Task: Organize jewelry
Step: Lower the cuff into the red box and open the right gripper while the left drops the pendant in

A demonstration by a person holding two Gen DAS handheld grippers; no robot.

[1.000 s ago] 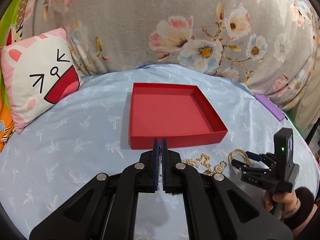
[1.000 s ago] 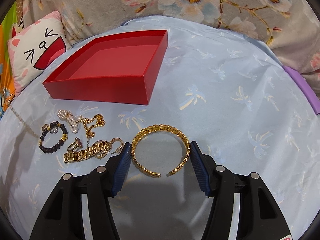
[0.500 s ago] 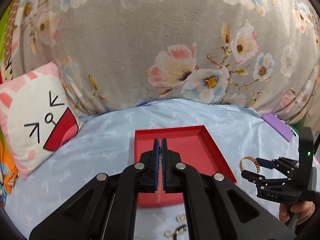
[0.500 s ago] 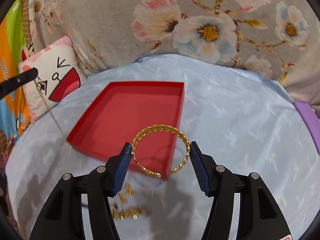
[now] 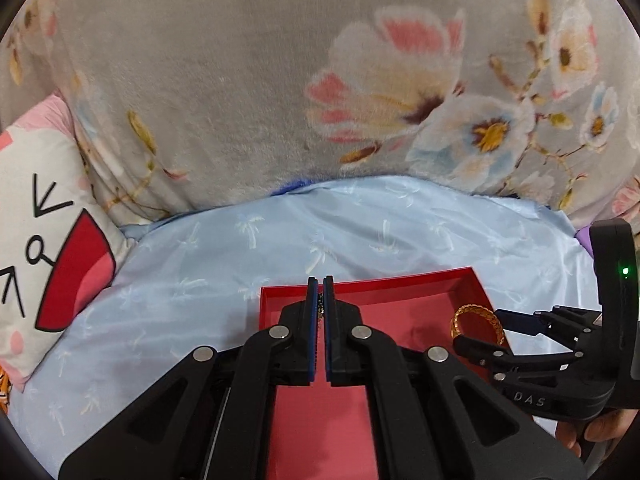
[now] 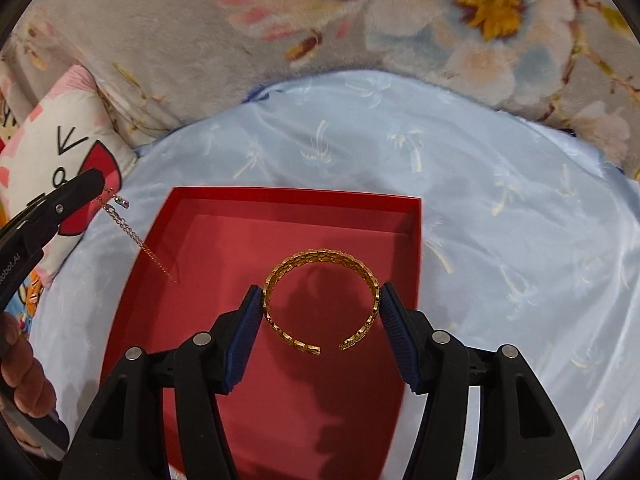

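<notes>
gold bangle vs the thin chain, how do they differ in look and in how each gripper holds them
The gold bangle is a stiff, wide open cuff; the thin chain is fine and limp, dangling from its grip. The right gripper holds the bangle with jaws spread across its width; the left gripper is pinched fully shut on the chain. The bangle hangs over the middle of the red box; the chain hangs by its left wall. Both are gold-coloured and held above the box.

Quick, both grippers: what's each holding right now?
Left gripper: shut on chain.
Right gripper: shut on bangle, over the box.
</notes>
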